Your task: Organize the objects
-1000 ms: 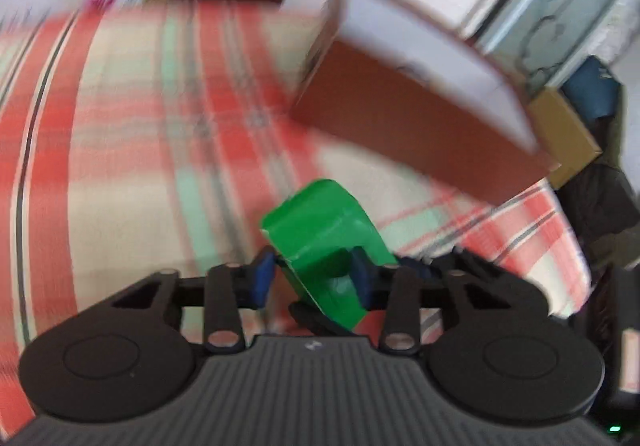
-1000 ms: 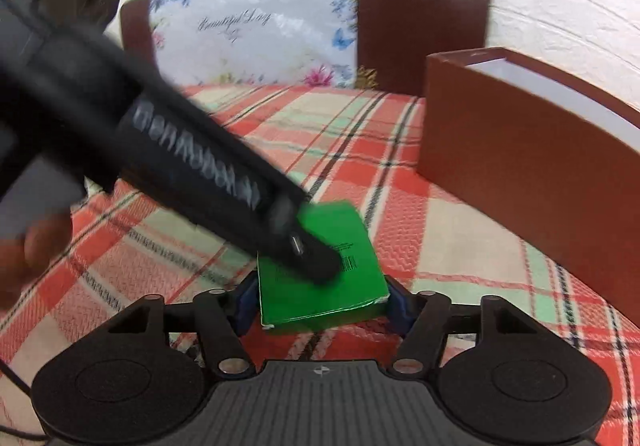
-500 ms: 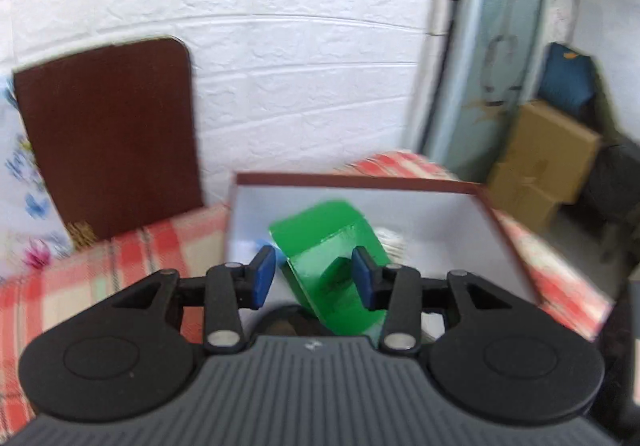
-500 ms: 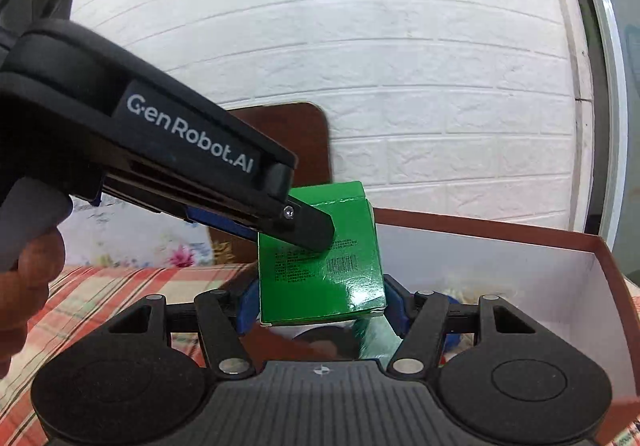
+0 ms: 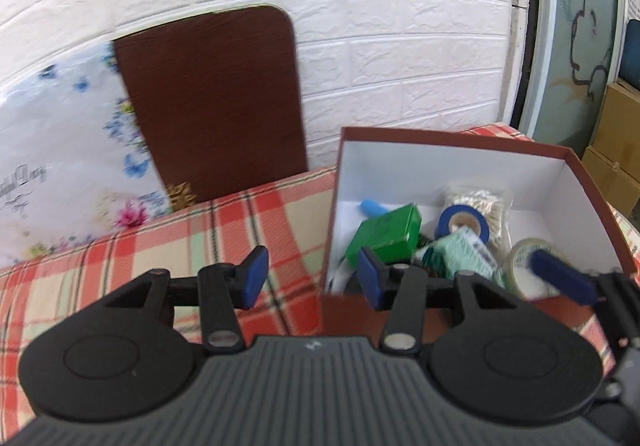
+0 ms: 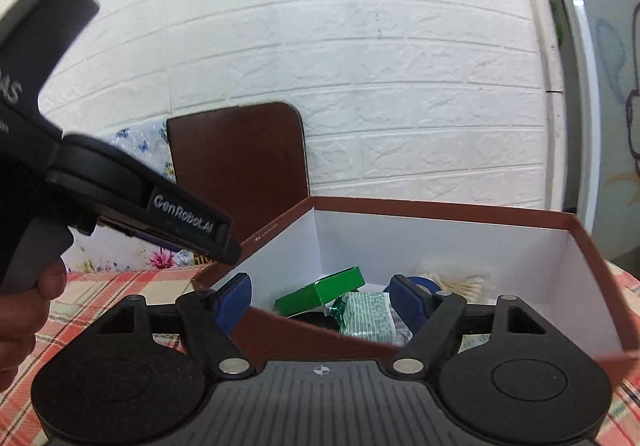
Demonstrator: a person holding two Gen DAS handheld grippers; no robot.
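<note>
Carton of green card (image 5: 386,236) lies tilted inside the brown box (image 5: 588,181), resting on the heap of things there, and we find no gripper pad on it. In the left wrist view we see it just ahead of the left gripper (image 5: 312,278), whose blue pads (image 5: 253,278) stand apart with nothing between them; those jaws have just been opening. The right gripper (image 6: 322,300) has likewise just been opening, and we see its pads spread either side of the box's near corner, holding nothing, with the carton (image 6: 320,296) beyond them in the box.

The left view gives us more of the contents: a blue tape roll (image 5: 464,224) standing on edge behind the carton, a mint-green packet (image 5: 456,256) beside it, a bag of cotton swabs (image 5: 484,201) against the white back wall, a pale tape roll (image 5: 528,270) near the right wall and a light blue thing (image 5: 372,205) at the back (too hidden for us to name). One blue pad of the right gripper, blurred, pokes over that pale roll. The right view hides most of this behind its own fingers, but it alone shows us the left gripper's body from the side, and the person's hand (image 6: 24,302) around its grey handle.

The box sits on a red checked cloth (image 5: 260,221); behind stand a dark brown board (image 5: 212,97), a floral sheet (image 5: 60,149) and a white brick wall (image 5: 360,5)
</note>
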